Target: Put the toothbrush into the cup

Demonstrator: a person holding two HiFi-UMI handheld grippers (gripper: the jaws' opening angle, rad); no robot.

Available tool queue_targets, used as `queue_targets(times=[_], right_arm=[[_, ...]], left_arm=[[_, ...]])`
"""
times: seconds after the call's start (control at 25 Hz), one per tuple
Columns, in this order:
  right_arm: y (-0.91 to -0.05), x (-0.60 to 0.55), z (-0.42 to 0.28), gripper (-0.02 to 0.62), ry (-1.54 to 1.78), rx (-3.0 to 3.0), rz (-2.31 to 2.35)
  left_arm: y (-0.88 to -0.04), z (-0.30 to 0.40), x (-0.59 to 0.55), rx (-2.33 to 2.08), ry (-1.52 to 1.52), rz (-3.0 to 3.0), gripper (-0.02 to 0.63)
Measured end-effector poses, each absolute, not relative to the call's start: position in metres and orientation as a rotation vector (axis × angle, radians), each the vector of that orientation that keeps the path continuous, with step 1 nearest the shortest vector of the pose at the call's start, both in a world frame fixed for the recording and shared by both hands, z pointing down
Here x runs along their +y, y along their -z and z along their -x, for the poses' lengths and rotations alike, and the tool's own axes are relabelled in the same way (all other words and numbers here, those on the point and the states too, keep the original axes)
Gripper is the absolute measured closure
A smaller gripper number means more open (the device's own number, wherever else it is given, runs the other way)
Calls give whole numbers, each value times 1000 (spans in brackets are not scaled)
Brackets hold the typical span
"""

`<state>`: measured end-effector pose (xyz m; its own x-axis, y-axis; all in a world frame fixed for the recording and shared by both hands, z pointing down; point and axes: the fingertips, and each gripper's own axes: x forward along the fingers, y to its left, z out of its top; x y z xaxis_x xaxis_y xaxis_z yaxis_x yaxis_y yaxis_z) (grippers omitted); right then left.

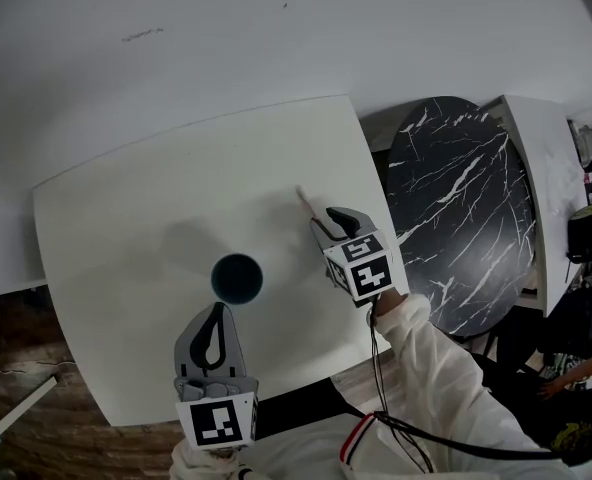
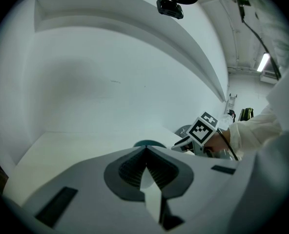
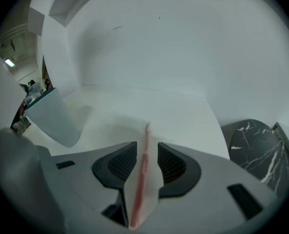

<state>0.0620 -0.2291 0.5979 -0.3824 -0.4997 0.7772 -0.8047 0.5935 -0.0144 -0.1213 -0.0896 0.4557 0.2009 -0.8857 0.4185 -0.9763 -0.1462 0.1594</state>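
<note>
The pink toothbrush point(image 3: 143, 169) is seen lying on the white table point(image 1: 126, 218) between the jaws of the right gripper point(image 3: 147, 145) — the pads are spread to either side of its handle and not pressed on it. The dark cup point(image 1: 237, 278) is stood upright near the table's middle, apart from the brush. Near the cup the left gripper point(image 1: 216, 313) is held with its jaws clenched together on nothing — a black marble tabletop point(image 1: 466, 208) is set beyond the white table's right edge.
</note>
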Motion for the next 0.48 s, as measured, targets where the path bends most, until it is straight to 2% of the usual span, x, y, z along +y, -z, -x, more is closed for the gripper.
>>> queue_targets(times=[0.48], right_arm=[[-613,-230,-59,456,-509,-2017,-984]], left_arm=[[-469,126,-87,-1720,-358,-2066,596]])
